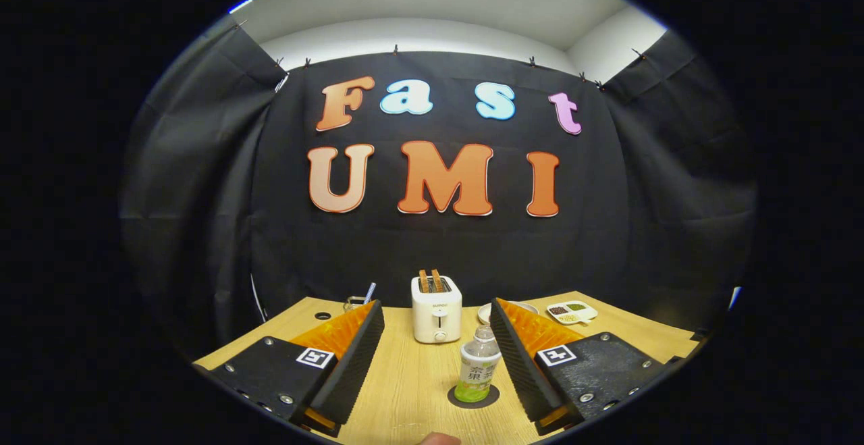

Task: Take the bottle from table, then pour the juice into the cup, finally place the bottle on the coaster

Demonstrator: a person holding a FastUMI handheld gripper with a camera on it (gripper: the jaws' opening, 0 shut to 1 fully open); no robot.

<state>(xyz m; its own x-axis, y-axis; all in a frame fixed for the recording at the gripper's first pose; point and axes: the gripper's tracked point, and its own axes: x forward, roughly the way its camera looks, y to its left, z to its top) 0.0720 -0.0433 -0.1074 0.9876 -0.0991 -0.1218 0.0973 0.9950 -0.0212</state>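
Note:
A small clear bottle with a pale label and greenish juice low inside stands upright on a dark round coaster on the wooden table. It stands between my fingers, close beside the right one, and the left finger is well apart from it. My gripper is open, with nothing pressed between the fingers. A glass cup with a striped straw stands beyond the left fingertip, partly hidden by it.
A white toaster with two slices in it stands just beyond the fingertips. A pale plate and a divided dish of small foods lie beyond the right finger. A small dark hole marks the table's back left. Black cloth walls the booth.

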